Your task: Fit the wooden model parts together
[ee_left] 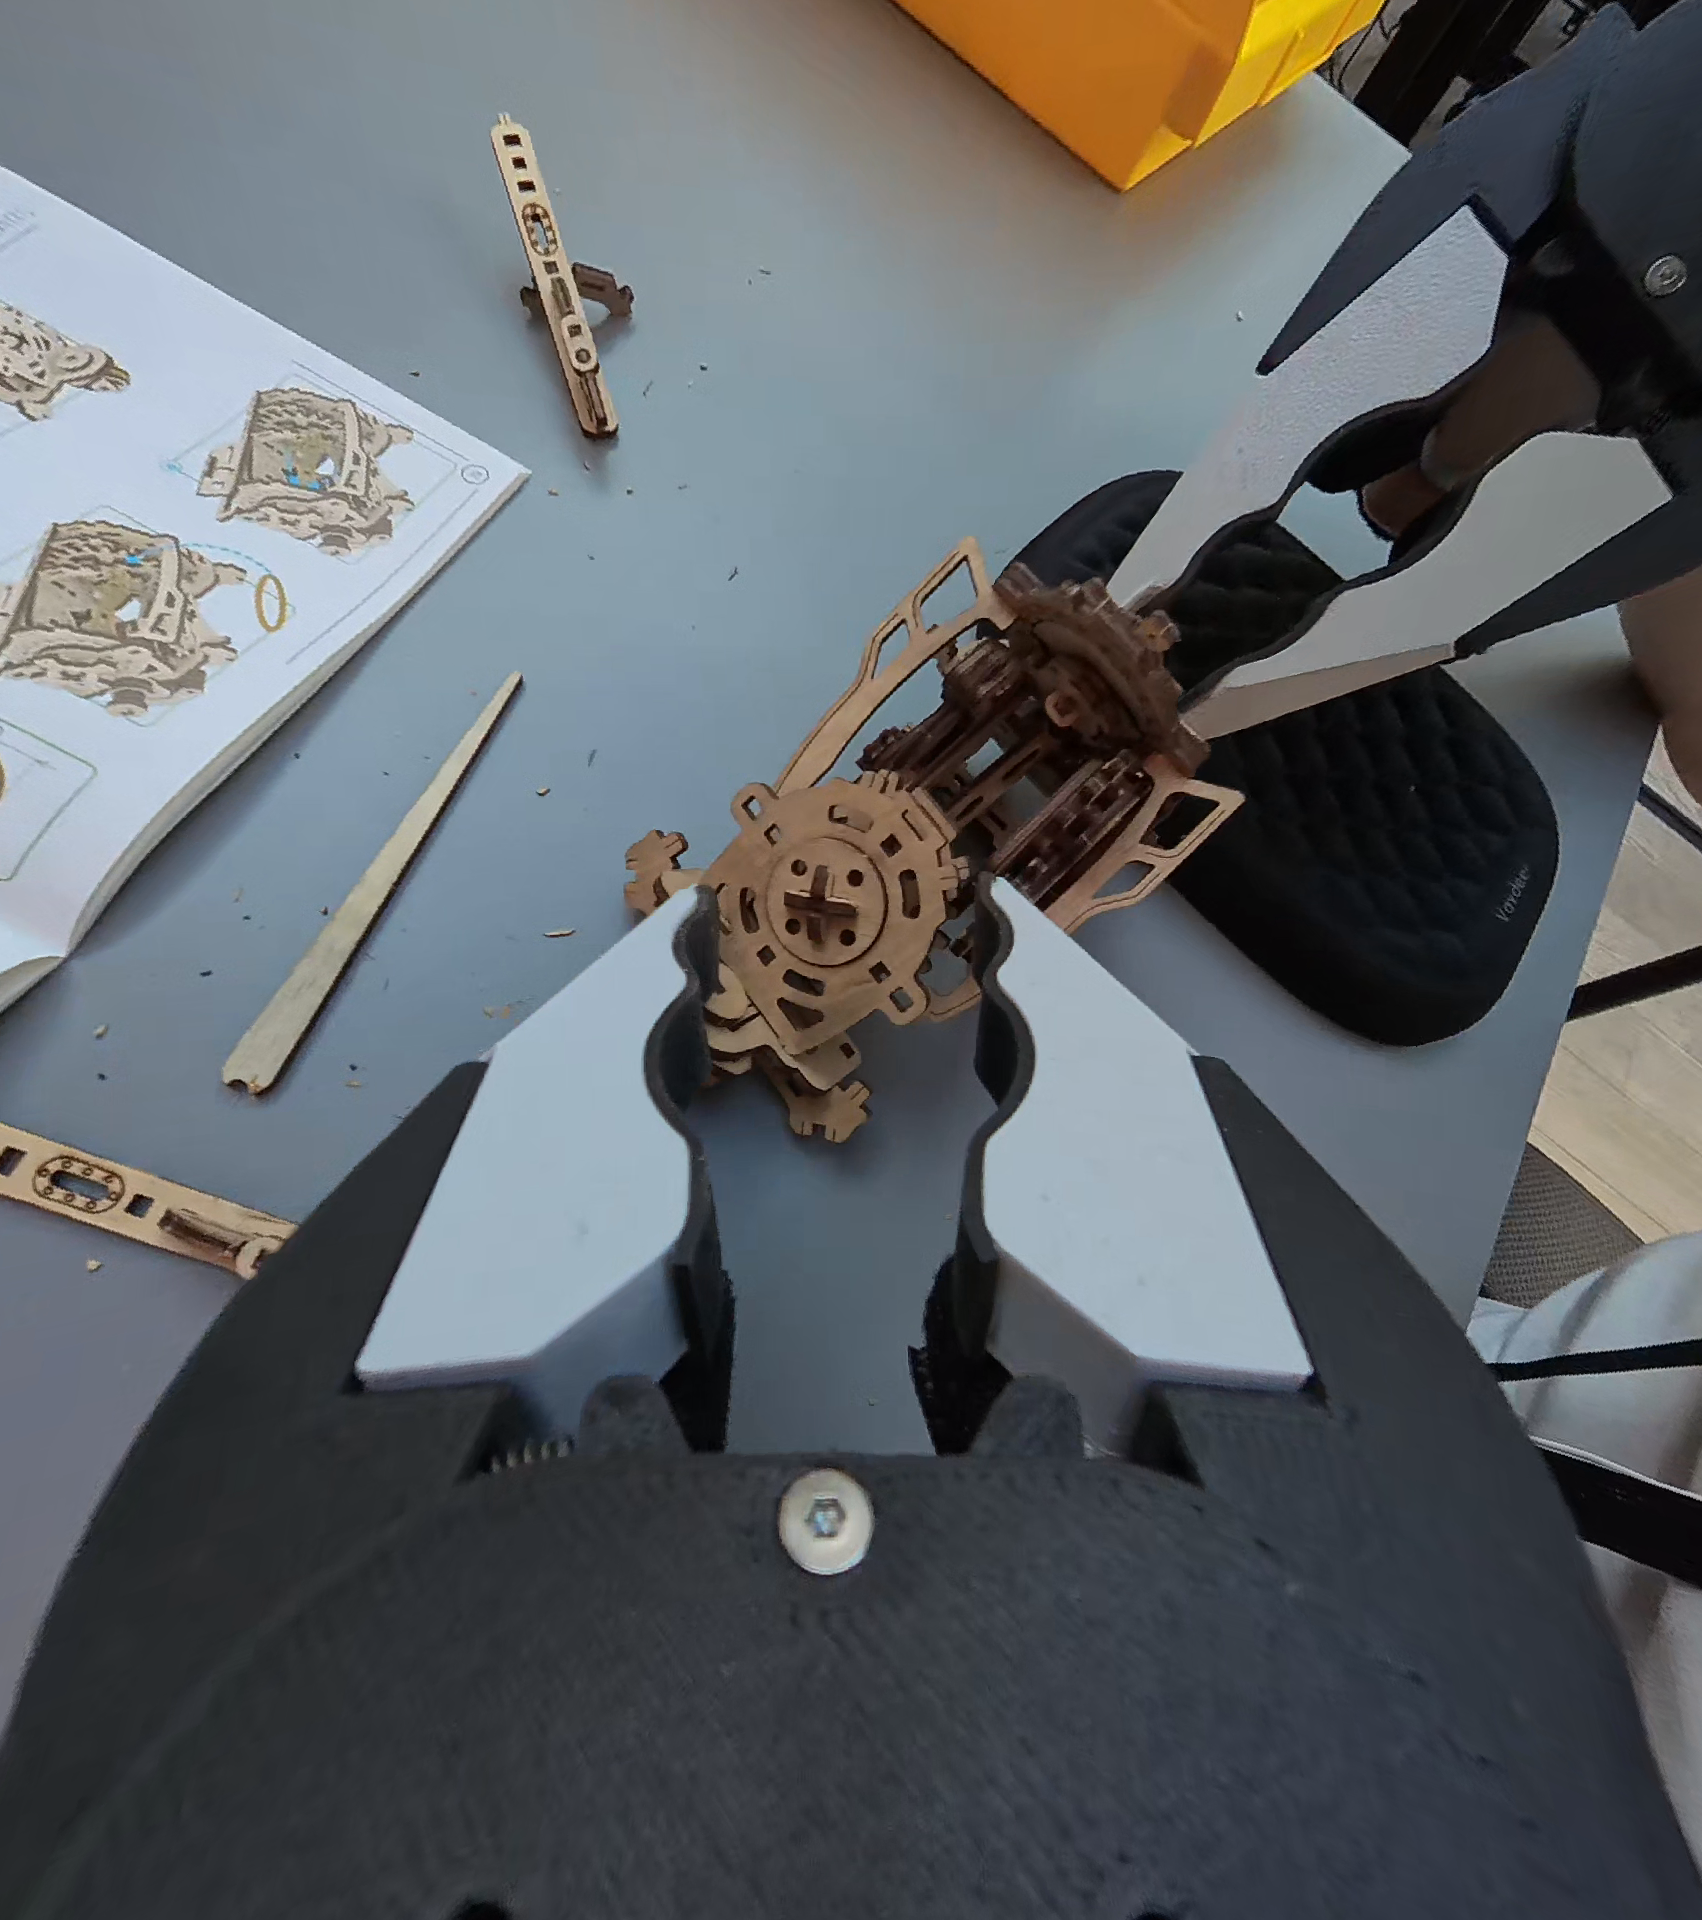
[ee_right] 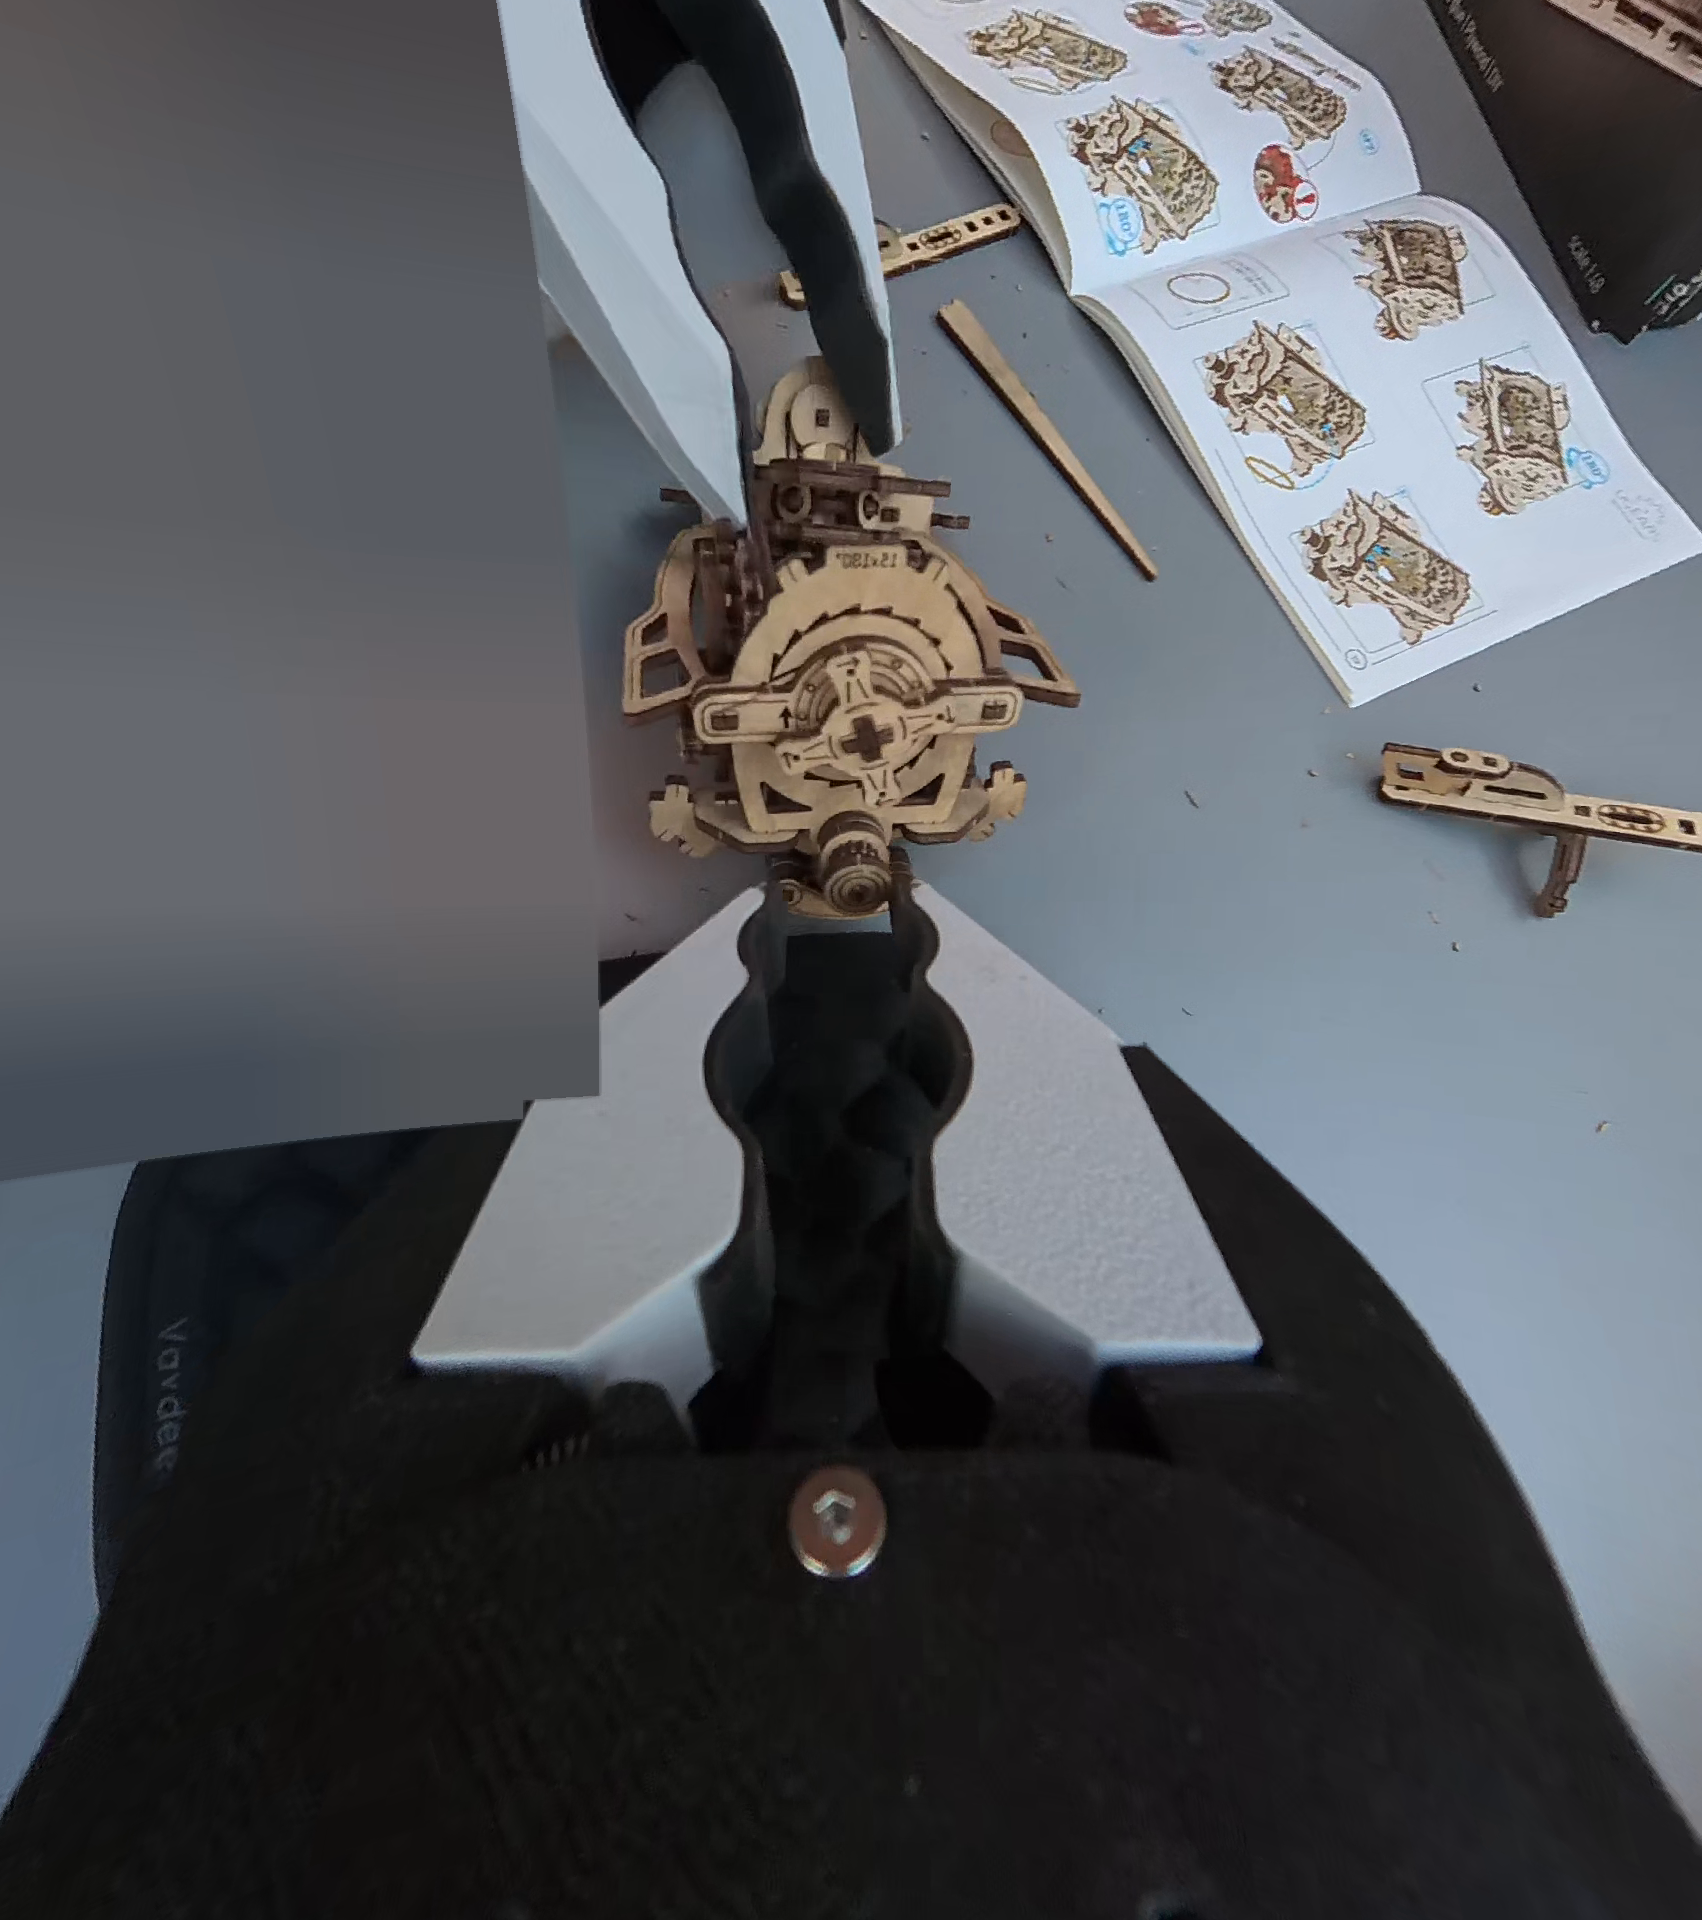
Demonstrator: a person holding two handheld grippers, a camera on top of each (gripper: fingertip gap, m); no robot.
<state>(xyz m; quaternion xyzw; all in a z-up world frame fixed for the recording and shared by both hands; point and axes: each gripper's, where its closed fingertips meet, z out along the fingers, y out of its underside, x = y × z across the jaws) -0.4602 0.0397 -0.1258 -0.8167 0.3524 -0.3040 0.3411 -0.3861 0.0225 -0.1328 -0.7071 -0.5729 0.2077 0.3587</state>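
Note:
A wooden gear model [ee_left: 930, 831] of laser-cut plates and gears is held above the grey table [ee_left: 826, 364] near its right edge. My left gripper [ee_left: 842, 914] is shut on the model's round end plate with the cross-shaped hub. My right gripper [ee_right: 842, 904] is shut on the small gear and shaft at the model's other end [ee_right: 852, 727]. Each gripper shows in the other's view: the right one at the upper right [ee_left: 1164, 655], the left one from above [ee_right: 805, 447]. The two grippers face each other along the model.
An open instruction booklet [ee_left: 99, 520] lies at the left. Around it are a tapered wooden stick [ee_left: 369, 894], a slotted wooden strip with a bracket [ee_left: 566, 281] and another slotted strip [ee_left: 78, 1184]. A yellow box [ee_left: 1138, 73] and a black box [ee_right: 1657, 156] stand farther back. A black chair cushion [ee_left: 1346, 831] lies beyond the table edge.

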